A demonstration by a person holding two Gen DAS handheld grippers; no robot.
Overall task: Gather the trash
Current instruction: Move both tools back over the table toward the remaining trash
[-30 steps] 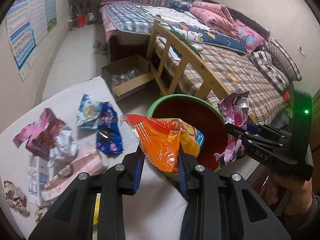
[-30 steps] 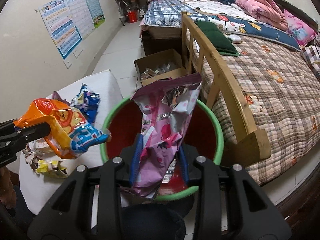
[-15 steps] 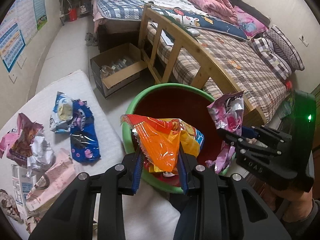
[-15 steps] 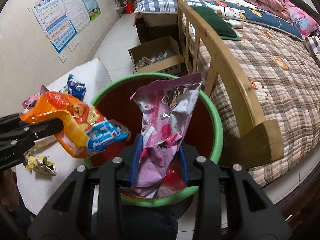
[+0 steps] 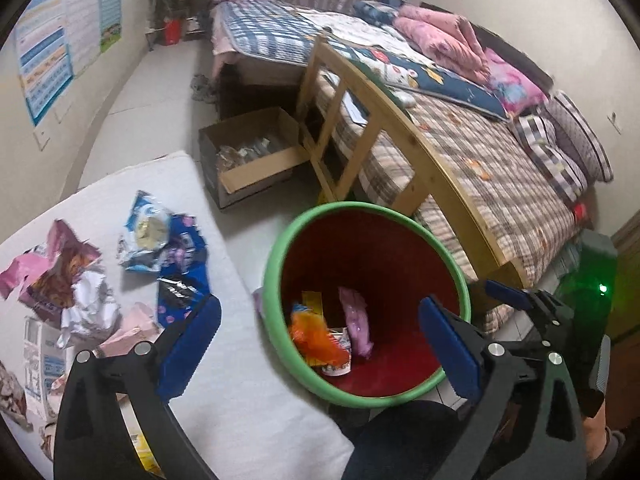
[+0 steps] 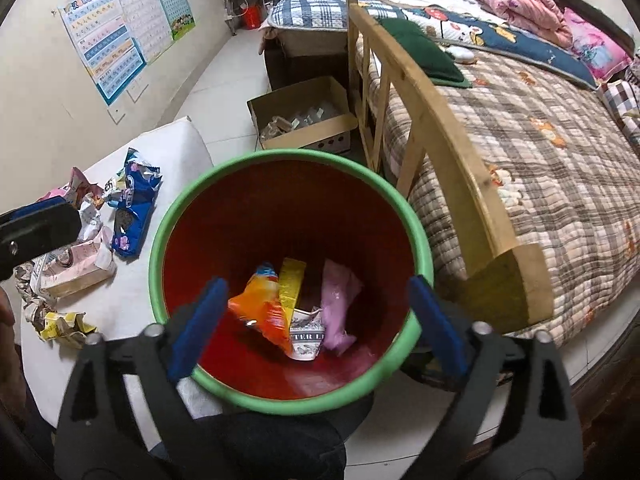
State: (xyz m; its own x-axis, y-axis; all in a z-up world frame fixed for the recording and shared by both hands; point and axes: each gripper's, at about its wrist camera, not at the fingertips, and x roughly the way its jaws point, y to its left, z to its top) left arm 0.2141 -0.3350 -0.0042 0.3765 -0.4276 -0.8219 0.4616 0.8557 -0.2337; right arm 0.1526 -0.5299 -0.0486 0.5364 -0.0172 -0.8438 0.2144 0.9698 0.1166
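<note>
Both grippers have just been opening: the left gripper (image 5: 320, 344) and the right gripper (image 6: 316, 328) now stand with jaws wide apart and nothing between them. The orange wrapper (image 6: 262, 312) and the pink wrapper (image 6: 338, 300), clamped a moment ago, now lie at the bottom of the bin (image 6: 292, 402), beside a yellow scrap. Judgement: 2 pieces delivered; this drop is done.

Left of the bin, on the white table (image 5: 248, 392), more trash remains: a blue wrapper (image 5: 182, 280), a pale pink carton (image 6: 80, 268), crumpled white paper (image 5: 90, 308). Beyond the bin sits a cardboard box (image 6: 304, 128); right of the bin, the wooden bed frame (image 6: 452, 152). Nothing blocks the reach back to the table.
</note>
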